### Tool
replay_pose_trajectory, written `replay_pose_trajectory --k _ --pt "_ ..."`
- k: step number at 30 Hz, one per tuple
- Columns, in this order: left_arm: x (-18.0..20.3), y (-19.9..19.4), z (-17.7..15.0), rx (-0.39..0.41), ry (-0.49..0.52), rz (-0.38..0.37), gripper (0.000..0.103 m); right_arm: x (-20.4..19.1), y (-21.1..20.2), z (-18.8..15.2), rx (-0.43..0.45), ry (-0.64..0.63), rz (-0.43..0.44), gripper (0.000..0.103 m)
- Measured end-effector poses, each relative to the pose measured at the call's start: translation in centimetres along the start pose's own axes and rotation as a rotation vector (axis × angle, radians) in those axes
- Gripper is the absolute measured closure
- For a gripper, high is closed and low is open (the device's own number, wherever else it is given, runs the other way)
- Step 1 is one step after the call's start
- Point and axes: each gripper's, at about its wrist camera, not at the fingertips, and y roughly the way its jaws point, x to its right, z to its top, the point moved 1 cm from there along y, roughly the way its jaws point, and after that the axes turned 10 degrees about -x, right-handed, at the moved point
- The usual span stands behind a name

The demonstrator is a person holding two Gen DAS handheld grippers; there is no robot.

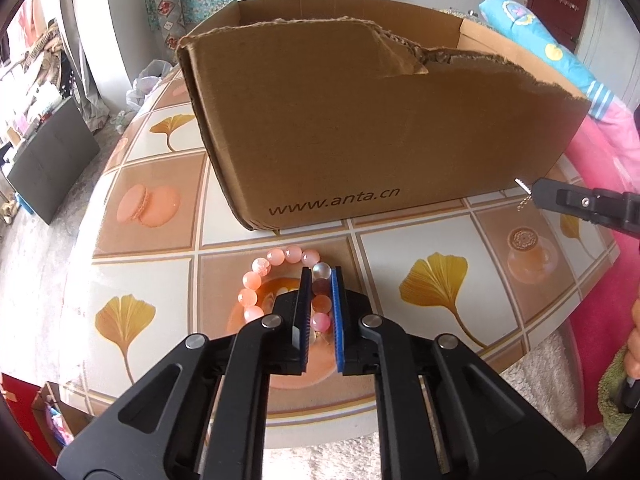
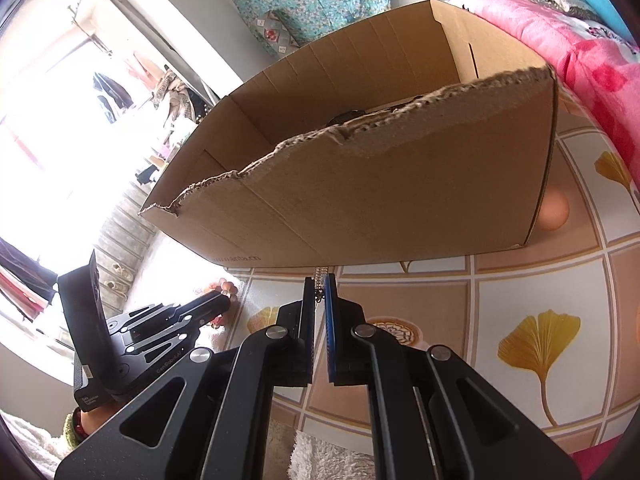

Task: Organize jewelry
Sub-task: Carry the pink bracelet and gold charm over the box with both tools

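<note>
Gingko-print bench (image 1: 420, 248), torn box (image 1: 360, 128) square in front. Left tongs (image 1: 320, 276) are clamped on the bracelet (image 1: 276, 280), beads lying on the bench just short of the box. Right tongs (image 2: 320, 280) pinch a thin chain (image 2: 321, 276) off to the right. Best bet: lift straight, clear that ragged rim, release over the box.

Bead bracelet (image 1: 286, 290): nearest beads hidden between the left gripper (image 1: 321, 274) pads. Thin chain (image 2: 321, 280): mostly concealed within the right gripper (image 2: 320, 280); type indeterminable. Cardboard box (image 1: 360, 128): interior floor hidden; dark object (image 2: 347, 117) behind the torn rim unidentifiable.
</note>
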Motion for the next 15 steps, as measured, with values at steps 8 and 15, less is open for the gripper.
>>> replay_pose_trajectory --k 8,15 --pt "-3.5 -1.1 -1.2 0.06 -0.056 -0.224 0.095 -0.7 0.1 0.6 0.001 -0.002 -0.036 0.098" --pt "-6.3 -3.0 -2.4 0.161 -0.064 -0.409 0.095 -0.8 1.0 0.6 0.001 0.038 -0.042 0.098"
